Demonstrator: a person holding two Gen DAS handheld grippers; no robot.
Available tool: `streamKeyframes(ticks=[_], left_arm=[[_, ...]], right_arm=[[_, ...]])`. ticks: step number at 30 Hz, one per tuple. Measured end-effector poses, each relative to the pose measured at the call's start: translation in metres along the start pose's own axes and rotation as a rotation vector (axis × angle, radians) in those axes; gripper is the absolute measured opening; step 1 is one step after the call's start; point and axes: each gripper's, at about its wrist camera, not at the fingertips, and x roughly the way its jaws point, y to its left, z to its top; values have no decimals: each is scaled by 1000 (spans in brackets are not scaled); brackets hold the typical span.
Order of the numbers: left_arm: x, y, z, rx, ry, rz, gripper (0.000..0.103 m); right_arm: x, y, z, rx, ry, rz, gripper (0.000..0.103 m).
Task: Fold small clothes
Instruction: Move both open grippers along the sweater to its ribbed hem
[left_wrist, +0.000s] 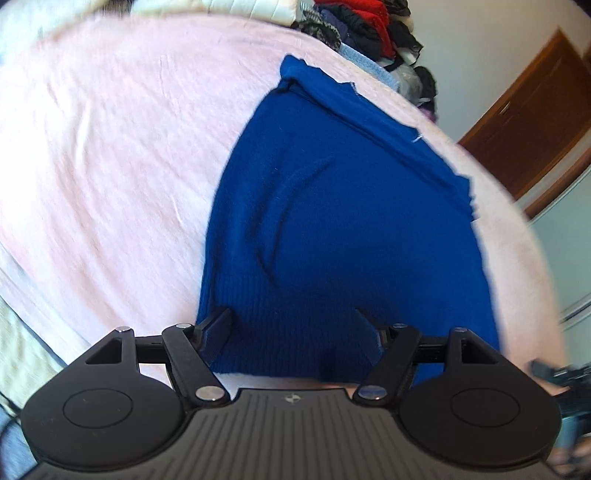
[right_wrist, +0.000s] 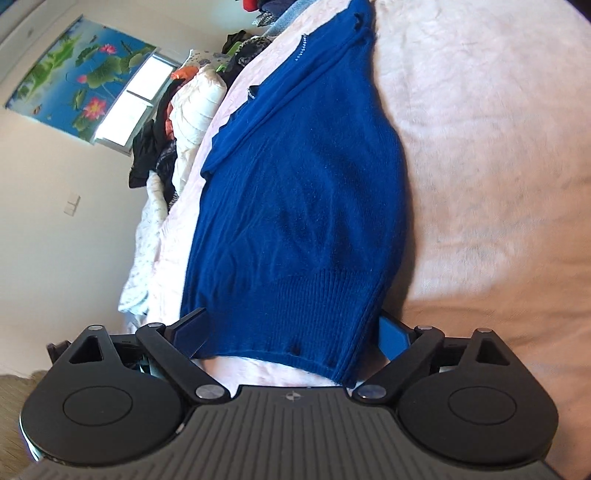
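Pink sheet (left_wrist: 110, 147) covers the bed and fills most of both views. On it lies a blue sweater (left_wrist: 332, 221), spread flat, with its ribbed hem toward the cameras and its neck end pointing away to the far side of the bed. One sleeve (right_wrist: 295, 85) is folded along the body, and it shows as a long band in the right wrist view.

Behind the bed, a pile of clothes (left_wrist: 369, 29) in red, black and dark blue sits at the far edge. A white quilt (right_wrist: 195, 110) lies near it. On the wall hangs a lotus picture (right_wrist: 74, 81), and a window (right_wrist: 136, 99) is just beside it. In the left wrist view a brown door (left_wrist: 535, 122) stands at the right.

The left gripper (left_wrist: 295, 325) is over the hem. Its jaws stand apart, one at the left corner of the hem and the other further along the ribbed band. The pads do not press on the knit, so nothing is held.

The right gripper (right_wrist: 291, 332) is at the other part of the hem. Its jaws are wide open, with the hem edge lying between them. The fingers (right_wrist: 192, 328) sit at each side of the fabric and do not pinch it. The sweater rests on the sheet by itself.
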Motion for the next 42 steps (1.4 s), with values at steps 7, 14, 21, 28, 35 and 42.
streamKeyframes(ticks=[7, 14, 21, 28, 35, 42], left_arm=[[-2, 63, 11, -307, 87, -314, 72], [-11, 74, 28, -258, 52, -210, 72], [2, 78, 29, -240, 64, -201, 74], [14, 72, 36, -273, 77, -273, 74], [22, 60, 41, -185, 168, -323, 74], [28, 46, 39, -97, 223, -245, 48]], right_arm=[[-2, -9, -2, 51, -4, 50, 95], [-2, -10, 2, 71, 3, 45, 92], [-1, -11, 3, 82, 5, 45, 92], [0, -16, 8, 135, 8, 62, 95], [2, -21, 13, 205, 29, 110, 96], [4, -26, 17, 254, 70, 137, 90]])
